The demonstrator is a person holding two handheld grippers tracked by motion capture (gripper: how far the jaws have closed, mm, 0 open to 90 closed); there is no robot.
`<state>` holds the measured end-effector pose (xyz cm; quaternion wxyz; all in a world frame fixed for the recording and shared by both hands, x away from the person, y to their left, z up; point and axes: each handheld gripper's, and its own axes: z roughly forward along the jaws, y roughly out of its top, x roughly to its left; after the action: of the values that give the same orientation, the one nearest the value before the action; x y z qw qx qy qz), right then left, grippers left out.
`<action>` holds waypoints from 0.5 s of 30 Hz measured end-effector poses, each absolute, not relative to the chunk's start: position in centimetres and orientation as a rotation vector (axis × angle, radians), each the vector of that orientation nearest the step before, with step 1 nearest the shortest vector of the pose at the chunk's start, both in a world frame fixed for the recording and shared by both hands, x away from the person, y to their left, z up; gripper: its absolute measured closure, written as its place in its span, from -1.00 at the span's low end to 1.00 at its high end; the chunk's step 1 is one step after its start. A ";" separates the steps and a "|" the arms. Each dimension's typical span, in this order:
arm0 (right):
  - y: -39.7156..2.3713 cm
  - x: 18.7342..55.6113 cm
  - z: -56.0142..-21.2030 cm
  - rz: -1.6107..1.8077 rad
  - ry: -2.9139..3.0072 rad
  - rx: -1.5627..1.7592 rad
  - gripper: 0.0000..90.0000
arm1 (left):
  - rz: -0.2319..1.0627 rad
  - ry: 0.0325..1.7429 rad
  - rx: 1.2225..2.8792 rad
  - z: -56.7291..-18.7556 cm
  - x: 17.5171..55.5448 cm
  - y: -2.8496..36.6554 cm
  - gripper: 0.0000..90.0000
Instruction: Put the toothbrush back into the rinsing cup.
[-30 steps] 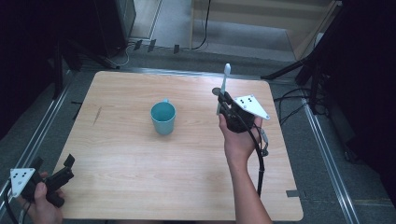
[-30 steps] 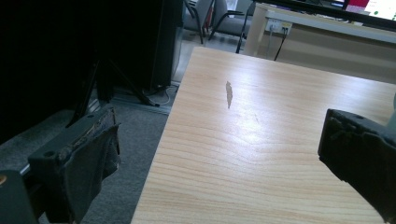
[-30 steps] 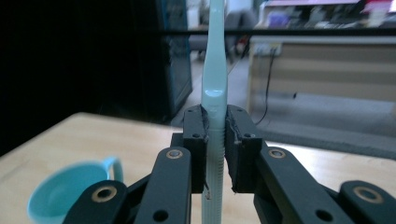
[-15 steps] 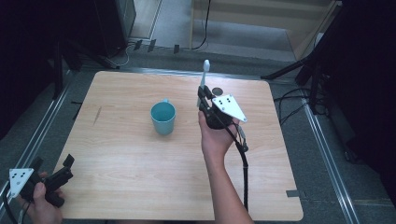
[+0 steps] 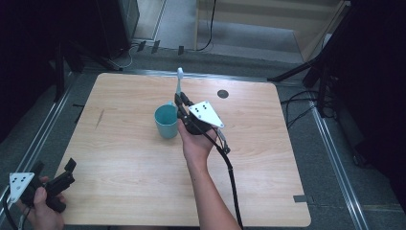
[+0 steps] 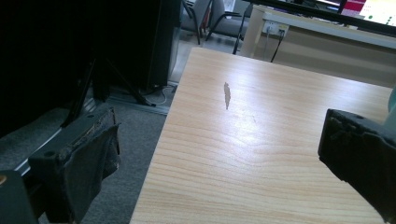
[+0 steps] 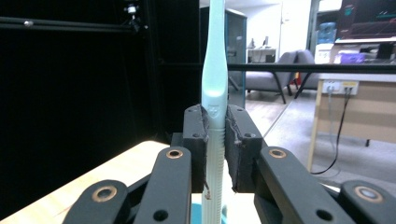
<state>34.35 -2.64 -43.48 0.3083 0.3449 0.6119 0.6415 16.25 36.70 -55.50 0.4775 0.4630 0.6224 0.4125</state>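
Note:
My right gripper [image 5: 180, 98] is shut on a pale teal toothbrush [image 5: 179, 81], which stands upright with its head at the top. In the right gripper view the toothbrush [image 7: 214, 79] is pinched between the two black pads [image 7: 195, 140] of the right gripper [image 7: 215, 140]. A teal cup [image 5: 165, 120] stands on the wooden table [image 5: 119, 158], just left of and below that gripper. My left gripper [image 5: 53, 175] is at the table's near left corner, open with nothing between its pads [image 6: 88, 158]; the left gripper [image 6: 224, 154] looks across the table.
A small dark round disc [image 5: 222, 94] lies near the far right of the table. A dark mark [image 6: 227, 94] is on the wood at the left. A cable [image 5: 230, 167] trails from the right gripper along the forearm. Metal rails [image 5: 335, 158] flank the table.
My right hand has carried the toothbrush leftward across the table and a little down, from the far right to beside the cup. The left hand has stayed where it was.

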 end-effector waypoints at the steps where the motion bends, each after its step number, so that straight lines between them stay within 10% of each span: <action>1: -2.4 34.4 -43.7 1.698 1.623 0.911 0.77 | 1.007 1.522 1.128 -55.5 16.2 36.7 -1.00; 15: -1.3 34.5 -46.7 1.684 1.699 0.923 0.77 | 1.006 1.525 1.125 -55.5 16.3 36.7 -1.00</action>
<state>34.45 -1.35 -46.68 0.2846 0.3448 0.6353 0.6297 16.26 36.75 -55.51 0.4777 0.4608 0.6243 0.4119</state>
